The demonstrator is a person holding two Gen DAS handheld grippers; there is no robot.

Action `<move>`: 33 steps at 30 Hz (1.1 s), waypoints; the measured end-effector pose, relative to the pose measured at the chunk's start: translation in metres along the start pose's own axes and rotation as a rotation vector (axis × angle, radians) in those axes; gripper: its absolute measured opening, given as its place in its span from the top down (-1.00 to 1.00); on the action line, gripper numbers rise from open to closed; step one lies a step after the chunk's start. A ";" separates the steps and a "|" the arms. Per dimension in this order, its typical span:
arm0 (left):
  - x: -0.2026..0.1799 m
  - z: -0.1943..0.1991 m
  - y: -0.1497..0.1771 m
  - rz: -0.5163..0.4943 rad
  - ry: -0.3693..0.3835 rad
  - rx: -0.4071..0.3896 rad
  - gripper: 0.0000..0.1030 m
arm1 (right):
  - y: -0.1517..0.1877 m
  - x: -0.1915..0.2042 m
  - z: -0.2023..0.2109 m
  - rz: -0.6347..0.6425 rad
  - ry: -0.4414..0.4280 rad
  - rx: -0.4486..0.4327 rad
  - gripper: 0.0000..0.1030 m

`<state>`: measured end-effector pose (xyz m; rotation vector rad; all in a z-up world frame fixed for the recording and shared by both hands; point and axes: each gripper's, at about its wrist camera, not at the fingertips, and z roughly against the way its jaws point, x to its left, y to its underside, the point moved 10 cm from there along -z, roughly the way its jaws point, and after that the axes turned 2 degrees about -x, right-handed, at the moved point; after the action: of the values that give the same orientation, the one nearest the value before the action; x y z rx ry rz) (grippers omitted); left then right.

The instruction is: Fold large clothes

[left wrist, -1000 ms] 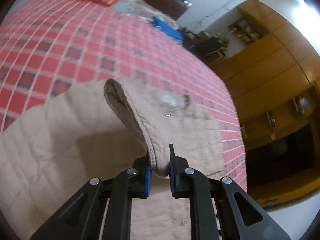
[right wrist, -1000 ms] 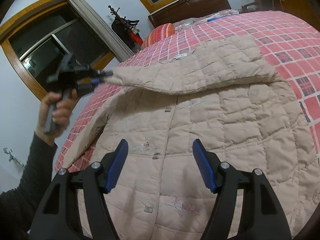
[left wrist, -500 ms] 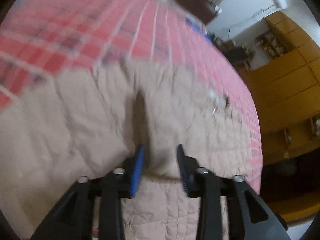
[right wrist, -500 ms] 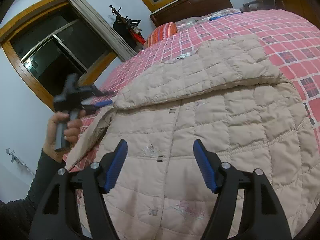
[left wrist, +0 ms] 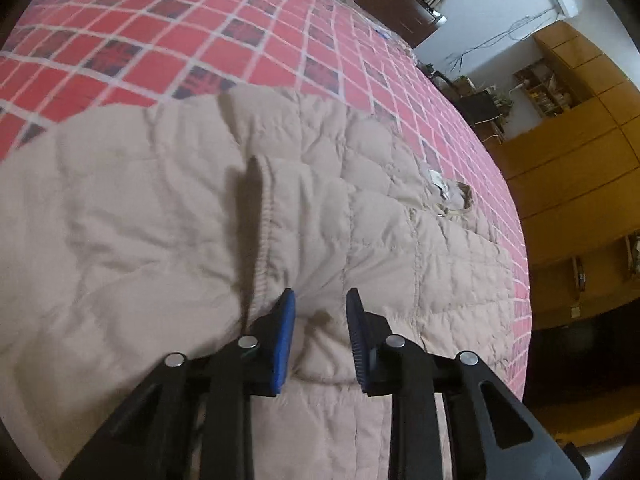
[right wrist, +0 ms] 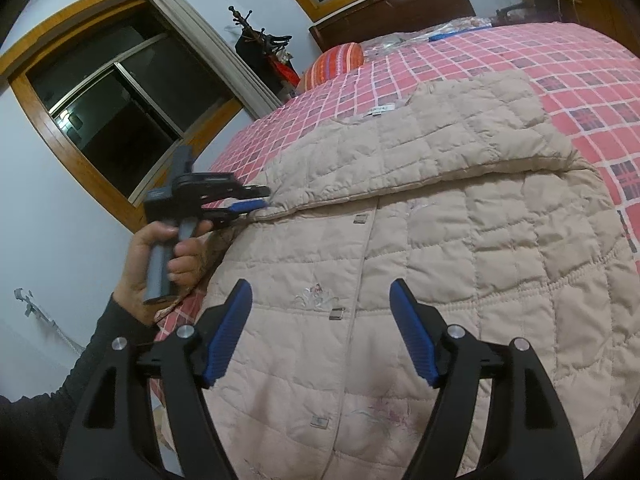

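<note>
A beige quilted jacket (right wrist: 480, 260) lies front-up on the bed, snaps down its middle. One sleeve (right wrist: 420, 152) lies folded across the chest. In the left wrist view the sleeve's cuff (left wrist: 262, 220) rests on the jacket body (left wrist: 120, 260) just ahead of my left gripper (left wrist: 320, 300), which is open with the cuff end lying loose under its blue fingers. The right wrist view shows the left gripper (right wrist: 260, 202) in a hand at the cuff's edge. My right gripper (right wrist: 322, 292) hovers wide open over the jacket's lower front and holds nothing.
The red checked bedspread (left wrist: 200, 40) surrounds the jacket. A striped pillow (right wrist: 332, 64) and a dark headboard (right wrist: 400, 12) lie at the far end. A window (right wrist: 120, 120) and coat rack (right wrist: 260, 44) stand at the left, wooden cabinets (left wrist: 580, 160) on the other side.
The left gripper brought the lifted sleeve down onto the jacket and opened, letting the cuff go. The sleeve now lies flat. The right gripper barely moved.
</note>
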<state>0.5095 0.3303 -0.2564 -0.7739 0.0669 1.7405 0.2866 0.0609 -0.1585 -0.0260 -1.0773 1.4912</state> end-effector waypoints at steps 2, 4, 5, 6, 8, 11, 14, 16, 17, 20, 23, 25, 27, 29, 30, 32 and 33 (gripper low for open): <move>0.003 0.028 0.003 -0.019 0.004 -0.047 -0.18 | -0.002 0.003 -0.002 0.005 -0.013 0.001 -0.39; 0.018 0.063 0.005 0.005 0.006 -0.121 -0.47 | -0.003 0.010 -0.005 0.016 -0.030 0.004 -0.39; 0.027 0.076 0.009 0.028 0.019 -0.148 -0.50 | -0.003 0.013 -0.006 0.021 -0.037 0.006 -0.39; 0.037 0.088 0.012 0.051 0.028 -0.166 -0.52 | -0.002 0.018 -0.008 0.028 -0.049 0.011 -0.39; 0.071 0.127 0.027 0.145 0.039 -0.240 -0.54 | 0.000 0.027 -0.011 0.047 -0.064 0.022 -0.39; 0.133 0.183 0.057 0.293 0.025 -0.356 -0.59 | 0.001 0.044 -0.016 0.089 -0.092 0.039 -0.46; 0.197 0.230 0.096 0.458 -0.005 -0.456 -0.59 | 0.001 0.057 -0.021 0.110 -0.121 0.051 -0.46; 0.239 0.253 0.130 0.564 -0.046 -0.500 -0.60 | 0.001 0.065 -0.025 0.125 -0.138 0.062 -0.46; 0.250 0.257 0.141 0.592 -0.063 -0.504 -0.60 | 0.001 0.070 -0.027 0.130 -0.147 0.068 -0.47; 0.281 0.274 0.167 0.671 -0.094 -0.534 -0.60 | 0.003 0.083 -0.032 0.148 -0.170 0.083 -0.47; 0.296 0.280 0.173 0.698 -0.105 -0.545 -0.60 | 0.006 0.095 -0.035 0.168 -0.188 0.096 -0.47; 0.306 0.277 0.169 0.707 -0.109 -0.544 -0.60 | 0.008 0.101 -0.036 0.183 -0.190 0.098 -0.47; 0.316 0.272 0.167 0.715 -0.122 -0.536 -0.60 | 0.008 0.101 -0.036 0.186 -0.188 0.099 -0.47; 0.326 0.268 0.160 0.726 -0.121 -0.538 -0.57 | 0.007 0.099 -0.035 0.178 -0.185 0.099 -0.47; 0.327 0.268 0.157 0.718 -0.137 -0.542 -0.56 | 0.007 0.099 -0.036 0.176 -0.181 0.097 -0.47; 0.329 0.269 0.154 0.709 -0.160 -0.541 -0.27 | 0.005 0.096 -0.036 0.176 -0.172 0.094 -0.47; 0.330 0.268 0.154 0.710 -0.175 -0.530 0.05 | 0.004 0.095 -0.038 0.180 -0.169 0.097 -0.47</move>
<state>0.2145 0.6724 -0.2739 -1.0538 -0.2831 2.5488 0.2805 0.1590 -0.1297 0.0748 -1.1604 1.7307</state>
